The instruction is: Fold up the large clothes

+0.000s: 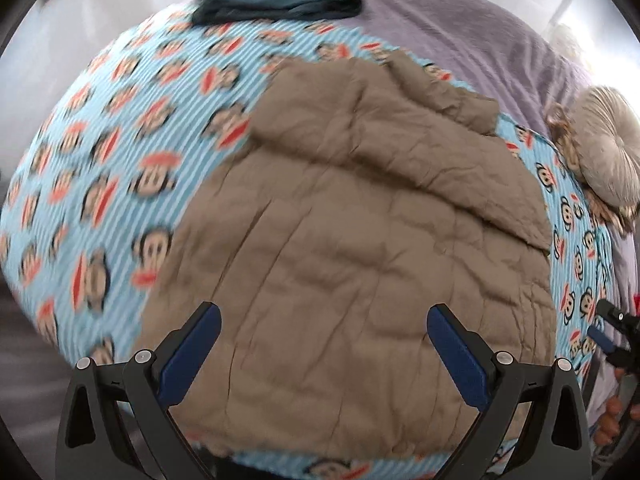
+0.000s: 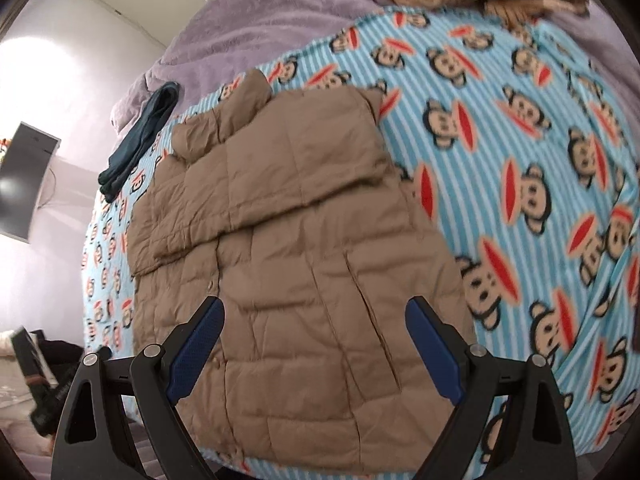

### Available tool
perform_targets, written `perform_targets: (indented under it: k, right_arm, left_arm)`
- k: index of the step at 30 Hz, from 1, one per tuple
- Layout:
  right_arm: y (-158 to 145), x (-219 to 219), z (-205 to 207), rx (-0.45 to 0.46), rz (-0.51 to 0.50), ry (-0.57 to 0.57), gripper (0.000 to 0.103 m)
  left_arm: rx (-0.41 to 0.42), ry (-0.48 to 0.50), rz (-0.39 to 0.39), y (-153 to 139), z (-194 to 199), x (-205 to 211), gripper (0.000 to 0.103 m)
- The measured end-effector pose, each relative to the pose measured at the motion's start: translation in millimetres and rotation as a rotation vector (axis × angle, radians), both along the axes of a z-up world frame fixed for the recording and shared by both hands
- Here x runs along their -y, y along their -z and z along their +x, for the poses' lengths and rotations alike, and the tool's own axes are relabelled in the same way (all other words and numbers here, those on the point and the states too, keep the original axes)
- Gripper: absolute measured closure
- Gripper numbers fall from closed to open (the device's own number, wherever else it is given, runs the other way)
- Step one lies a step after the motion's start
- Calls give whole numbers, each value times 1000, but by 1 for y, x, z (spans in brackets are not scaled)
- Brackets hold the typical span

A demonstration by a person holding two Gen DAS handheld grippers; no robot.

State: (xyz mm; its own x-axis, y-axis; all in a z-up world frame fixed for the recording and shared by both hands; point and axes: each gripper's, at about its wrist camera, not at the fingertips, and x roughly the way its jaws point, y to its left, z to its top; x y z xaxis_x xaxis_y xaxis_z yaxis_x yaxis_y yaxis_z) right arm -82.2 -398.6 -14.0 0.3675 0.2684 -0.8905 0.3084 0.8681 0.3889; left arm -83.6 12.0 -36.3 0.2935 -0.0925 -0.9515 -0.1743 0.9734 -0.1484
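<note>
A tan quilted jacket [image 1: 352, 240] lies flat on a blue striped monkey-print blanket [image 1: 120, 160], with a sleeve folded across its upper part. It also shows in the right wrist view [image 2: 288, 248]. My left gripper [image 1: 324, 320] is open and empty, held above the jacket's lower part. My right gripper [image 2: 314, 312] is open and empty, also above the jacket's lower part. The right gripper shows at the right edge of the left wrist view [image 1: 612, 336].
A folded dark teal garment [image 1: 276, 6] lies at the far edge of the blanket [image 2: 520, 160], also seen in the right wrist view [image 2: 140, 136]. A lilac fleece cover [image 1: 460, 20] lies beyond. A beige round cushion [image 1: 608, 148] sits at the right. A dark screen [image 2: 24, 180] hangs on the wall.
</note>
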Motion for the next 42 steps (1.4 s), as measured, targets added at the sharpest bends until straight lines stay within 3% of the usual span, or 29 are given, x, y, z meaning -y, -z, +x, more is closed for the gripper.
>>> perform_targets:
  k: [4, 10, 24, 27, 32, 42]
  right_arm:
    - [12, 9, -17, -39, 86, 7, 9]
    - [34, 9, -50, -83, 222, 70, 9]
    - [102, -19, -171, -168, 477, 408, 9]
    - [116, -23, -184, -186, 526, 464, 9]
    - [128, -26, -191, -201, 515, 495, 9]
    - [149, -6, -196, -126, 597, 669, 9]
  left_arm:
    - [-30, -73, -47, 6, -25, -20, 0]
    - [-44, -63, -109, 17, -45, -48, 0]
    - [-179, -44, -348, 87, -103, -134, 0]
    - [-218, -35, -386, 105, -106, -137, 0]
    - [-228, 11, -440, 126, -95, -118, 0]
    - [-196, 29, -469, 133, -77, -94, 0]
